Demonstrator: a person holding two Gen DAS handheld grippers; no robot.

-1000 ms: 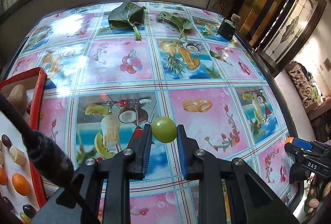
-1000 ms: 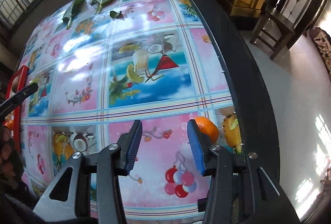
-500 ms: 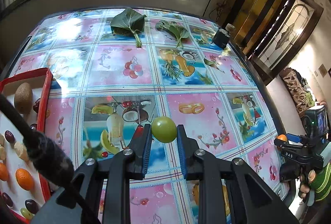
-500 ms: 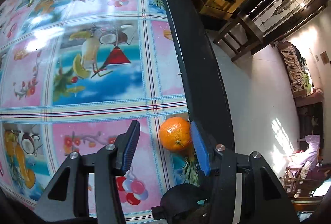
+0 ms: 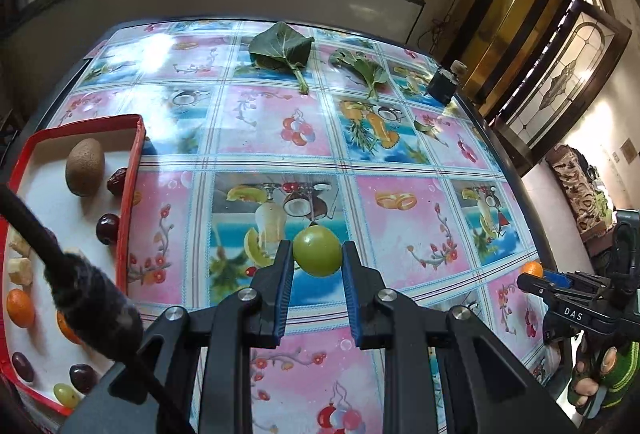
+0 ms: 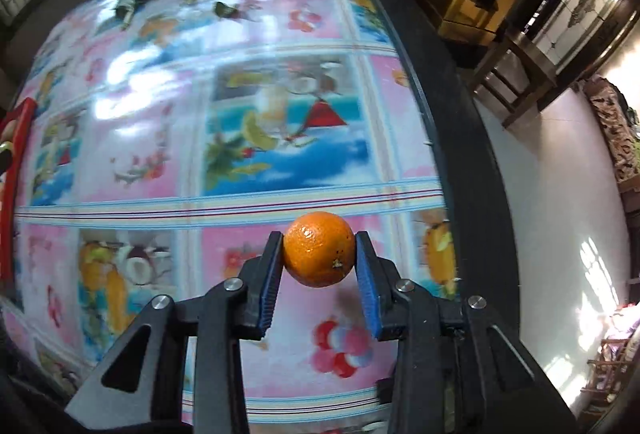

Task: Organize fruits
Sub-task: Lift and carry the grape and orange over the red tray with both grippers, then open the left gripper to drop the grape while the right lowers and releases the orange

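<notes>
Left gripper clamps one green fruit; right gripper, just closing, grips one orange

Green round fruit pinched above tablecloth; orange likewise; red tray holds fruits.

A black cable is hiding part of the red tray at the bench's left edge, while the frame is cropping the tray's near side.
</notes>
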